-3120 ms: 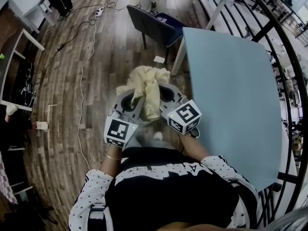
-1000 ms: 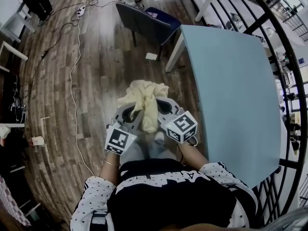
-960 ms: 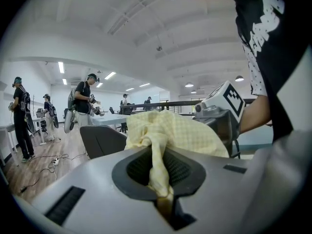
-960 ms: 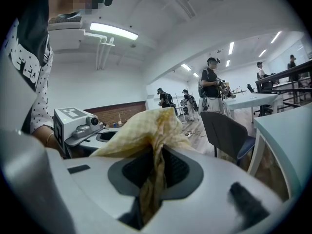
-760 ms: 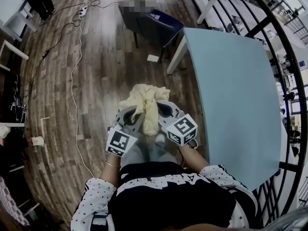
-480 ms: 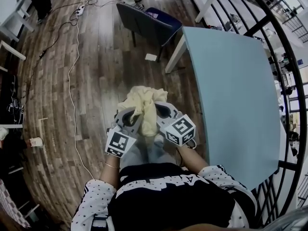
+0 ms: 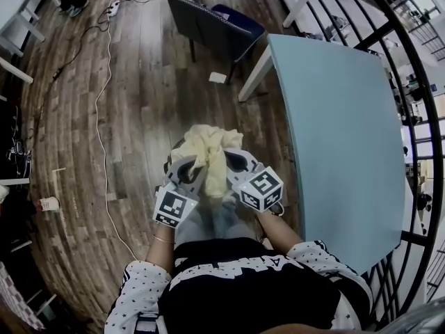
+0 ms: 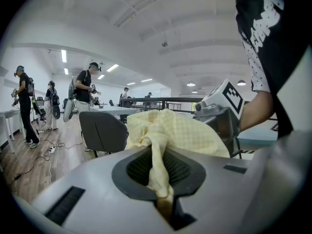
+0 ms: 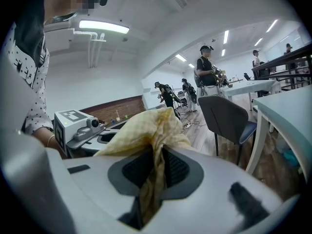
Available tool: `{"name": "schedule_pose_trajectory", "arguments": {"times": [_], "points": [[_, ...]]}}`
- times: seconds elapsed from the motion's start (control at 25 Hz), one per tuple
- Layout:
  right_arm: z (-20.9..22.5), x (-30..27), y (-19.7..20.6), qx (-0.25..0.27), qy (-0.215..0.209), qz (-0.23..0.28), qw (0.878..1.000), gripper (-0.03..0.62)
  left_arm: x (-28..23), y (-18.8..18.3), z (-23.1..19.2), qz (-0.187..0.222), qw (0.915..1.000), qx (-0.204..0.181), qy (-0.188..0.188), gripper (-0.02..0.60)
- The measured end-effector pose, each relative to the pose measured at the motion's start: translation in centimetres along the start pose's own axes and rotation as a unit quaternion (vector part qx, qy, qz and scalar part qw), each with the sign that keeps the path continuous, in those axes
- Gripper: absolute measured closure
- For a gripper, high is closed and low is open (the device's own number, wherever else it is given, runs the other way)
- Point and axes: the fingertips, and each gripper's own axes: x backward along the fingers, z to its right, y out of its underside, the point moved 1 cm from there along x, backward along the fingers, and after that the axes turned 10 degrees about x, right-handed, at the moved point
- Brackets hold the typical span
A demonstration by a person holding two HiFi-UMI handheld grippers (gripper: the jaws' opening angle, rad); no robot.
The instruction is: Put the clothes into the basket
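A pale yellow checked cloth (image 7: 208,152) hangs bunched between my two grippers, in front of the person's body and above the wooden floor. My left gripper (image 7: 189,167) is shut on the cloth (image 8: 161,150), which runs down through its jaws. My right gripper (image 7: 229,164) is shut on another fold of the same cloth (image 9: 153,145). The two grippers sit side by side, close together, with their marker cubes toward the person. No basket shows in any view.
A light blue table (image 7: 341,138) stands to the right, with its white leg (image 7: 252,82) near a dark chair (image 7: 212,30). A white cable (image 7: 104,103) runs across the floor at left. Other people (image 8: 85,94) stand further off in the room.
Both grippers and the cloth have sunk a little, still held together. The head view has shifted slightly over the floor.
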Motion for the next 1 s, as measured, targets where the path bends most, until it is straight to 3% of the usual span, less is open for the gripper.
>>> {"name": "schedule_pose_trajectory", "arguments": {"times": [1.0], "points": [[0.8, -2.0, 3.0, -0.011, 0.001, -0.028, 1.0, 0.537, -1.3, 3.3, -1.9, -0.03, 0.9994, 0.009, -0.011, 0.54]]}}
